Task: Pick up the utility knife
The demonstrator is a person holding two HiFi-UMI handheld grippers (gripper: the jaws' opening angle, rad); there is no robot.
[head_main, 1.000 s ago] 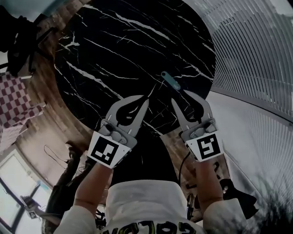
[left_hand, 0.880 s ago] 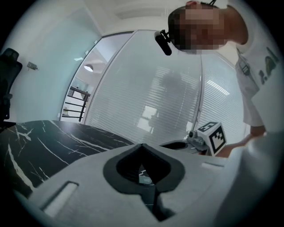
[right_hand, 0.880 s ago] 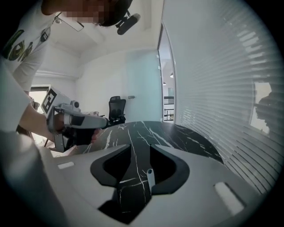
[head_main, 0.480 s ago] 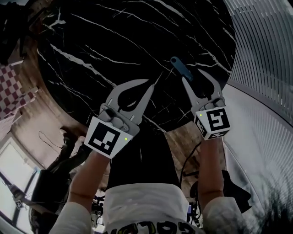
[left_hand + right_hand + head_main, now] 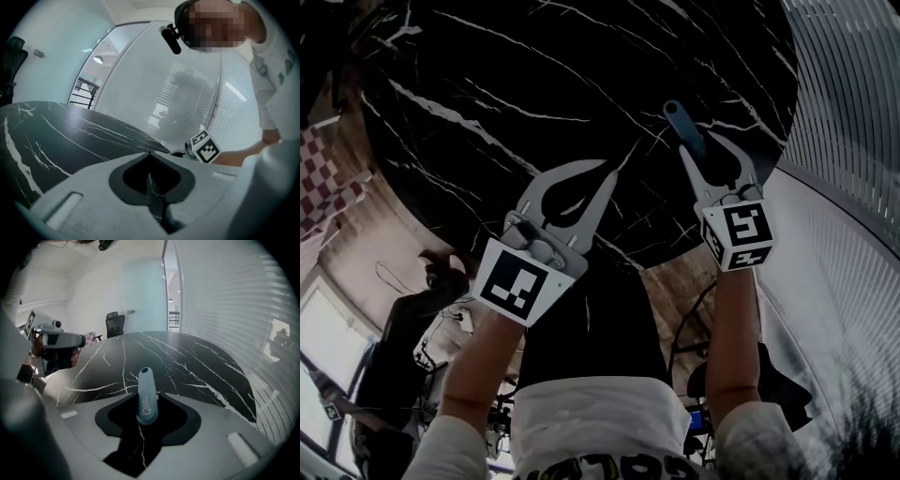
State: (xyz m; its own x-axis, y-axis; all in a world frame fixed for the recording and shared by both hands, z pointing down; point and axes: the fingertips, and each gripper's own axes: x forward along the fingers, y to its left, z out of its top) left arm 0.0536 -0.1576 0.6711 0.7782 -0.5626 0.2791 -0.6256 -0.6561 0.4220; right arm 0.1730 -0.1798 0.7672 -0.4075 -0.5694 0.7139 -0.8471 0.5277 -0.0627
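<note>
A blue-grey utility knife (image 5: 684, 127) lies flat on the black marble table (image 5: 534, 75), near its right edge. My right gripper (image 5: 701, 142) points down at the knife and straddles its near end. In the right gripper view the knife (image 5: 146, 394) runs out between the two tips of the right gripper (image 5: 148, 397). The jaws are closing, their tips close beside the handle, and the knife still rests on the table. My left gripper (image 5: 614, 171) hovers to the left, shut with nothing in it. Its tips (image 5: 150, 153) meet.
The round table's near rim (image 5: 609, 253) lies just under both grippers. A slatted blind wall (image 5: 853, 112) runs along the right. Wooden floor (image 5: 356, 234) and cables show on the left. An office chair (image 5: 115, 323) stands beyond the table.
Both grippers have come down toward the table. The right one moved forward over the knife, so the handle now sits between its jaws. The left stays shut.
</note>
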